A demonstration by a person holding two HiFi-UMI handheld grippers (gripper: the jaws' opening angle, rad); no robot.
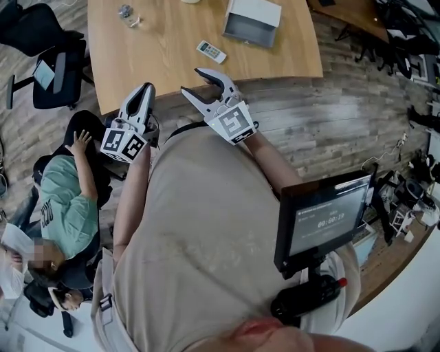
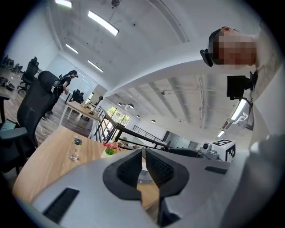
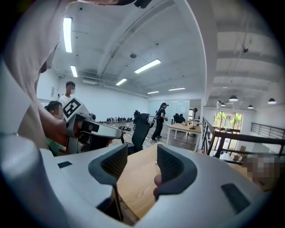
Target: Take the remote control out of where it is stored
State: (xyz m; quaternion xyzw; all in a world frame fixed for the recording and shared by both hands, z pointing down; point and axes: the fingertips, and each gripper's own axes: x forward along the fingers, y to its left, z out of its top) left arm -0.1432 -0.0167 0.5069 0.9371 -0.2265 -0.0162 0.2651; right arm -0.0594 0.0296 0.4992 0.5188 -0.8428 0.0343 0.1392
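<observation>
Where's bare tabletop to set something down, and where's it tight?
Free: the near strip of the table along its front edge, and the wide patch between the small clear bottle and the remote control. Tight: the remote lies close to the open grey box, with only a narrow gap between them.

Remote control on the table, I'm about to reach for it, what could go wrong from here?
The remote control lies flat on the table beside the grey box, so the open right gripper may shove it along the wood instead of closing on it. The left gripper looks shut, so it probably cannot help without opening first. A seated person is close on the left; a wide swing of that arm could bump them.
</observation>
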